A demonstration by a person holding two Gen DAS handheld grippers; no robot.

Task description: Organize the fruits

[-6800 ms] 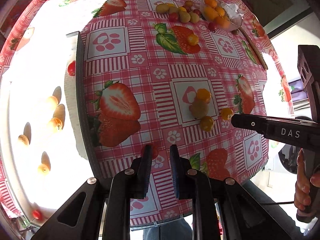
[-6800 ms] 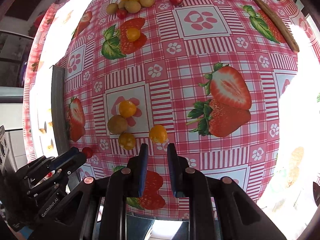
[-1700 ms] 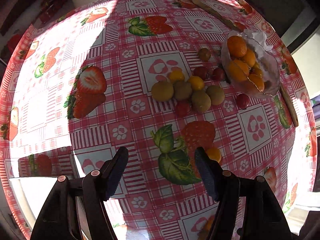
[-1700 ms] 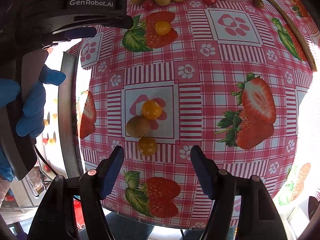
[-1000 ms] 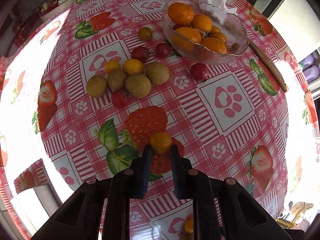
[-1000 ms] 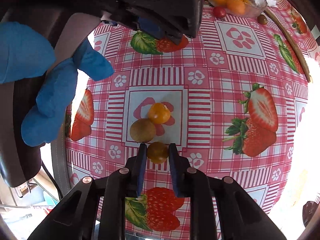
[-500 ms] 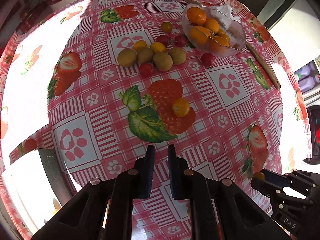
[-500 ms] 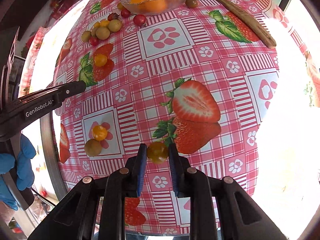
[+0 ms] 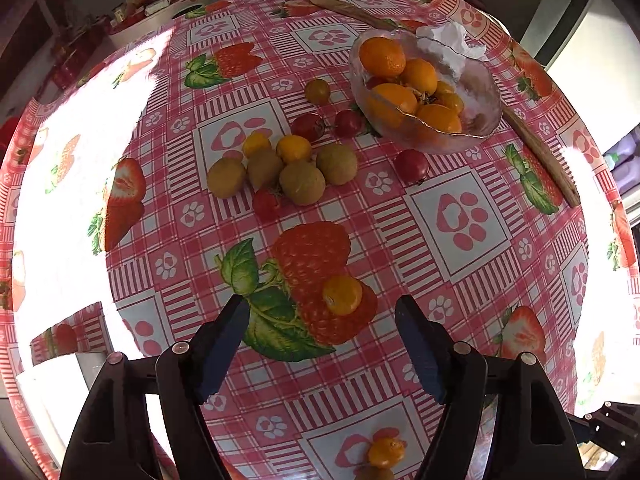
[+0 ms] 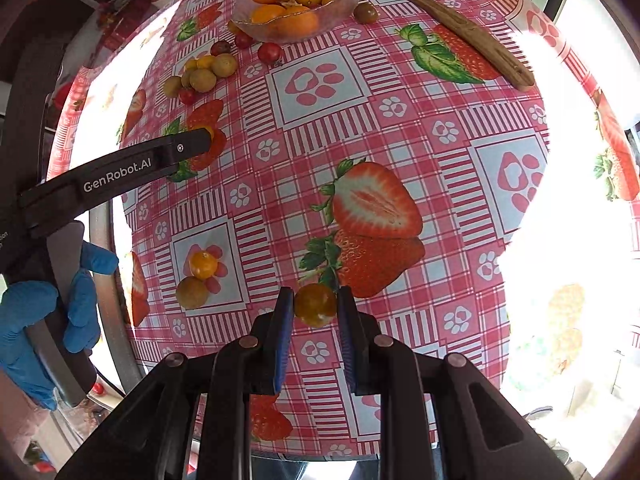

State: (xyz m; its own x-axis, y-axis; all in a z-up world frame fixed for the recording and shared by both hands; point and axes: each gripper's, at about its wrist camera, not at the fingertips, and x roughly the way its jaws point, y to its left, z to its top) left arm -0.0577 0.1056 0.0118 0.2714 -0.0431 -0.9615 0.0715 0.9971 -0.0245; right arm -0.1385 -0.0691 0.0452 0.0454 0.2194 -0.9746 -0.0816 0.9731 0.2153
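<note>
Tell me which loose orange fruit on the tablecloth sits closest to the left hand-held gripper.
The orange fruit lying alone on the big printed strawberry, just ahead of the open left hand-held gripper. The other loose fruits cluster farther off near the glass bowl.

Left wrist view: brownish fruit point(image 9: 374, 473) cut by bottom edge. Right gripper point(image 9: 612, 426) only partly in view at lower right corner, jaw state unreadable there. Fruit at bottom of glass bowl point(image 9: 486, 92) hidden under oranges point(image 9: 418, 76).

Right wrist view: small orange fruit point(image 10: 209, 131) mostly hidden behind left gripper finger point(image 10: 188, 146). Counter point(image 10: 560, 264) right side blown out by glare, pattern lost. Blue-gloved hand point(image 10: 36, 312) cut by left edge.
</note>
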